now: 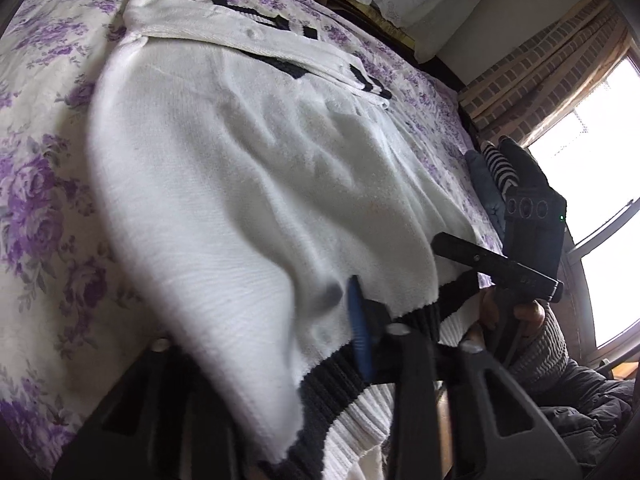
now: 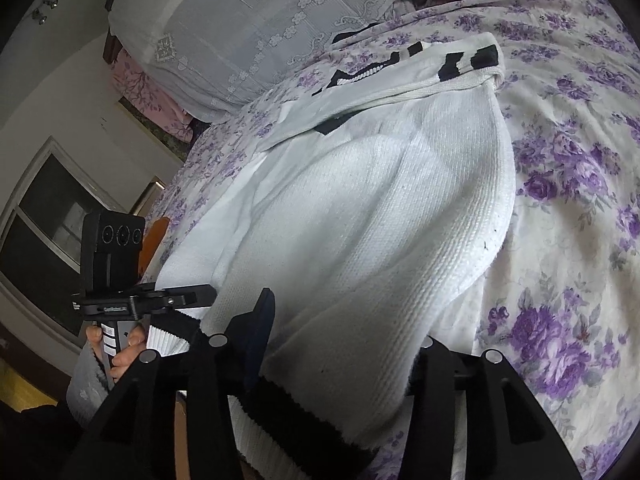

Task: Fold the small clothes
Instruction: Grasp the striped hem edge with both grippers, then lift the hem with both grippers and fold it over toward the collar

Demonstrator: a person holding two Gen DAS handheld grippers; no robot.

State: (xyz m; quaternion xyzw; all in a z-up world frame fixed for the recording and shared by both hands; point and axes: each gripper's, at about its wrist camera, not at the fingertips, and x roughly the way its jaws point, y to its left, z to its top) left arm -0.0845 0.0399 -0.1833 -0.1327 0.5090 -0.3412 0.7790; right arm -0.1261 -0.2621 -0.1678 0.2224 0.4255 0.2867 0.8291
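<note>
White knitted sweater with black ribbed hem (image 1: 248, 184) is spread on purple floral bedsheet (image 1: 36, 184). Hem is pinched by left gripper (image 1: 304, 344) and right gripper (image 2: 340, 360), both closed on it. Judged soft, light, stretchy; best gripped at hem corners

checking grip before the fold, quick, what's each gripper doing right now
Left gripper: shut on the white sweater, pinching its black-trimmed hem.
Right gripper: shut on the white sweater, gripping the same hem further along.
</note>
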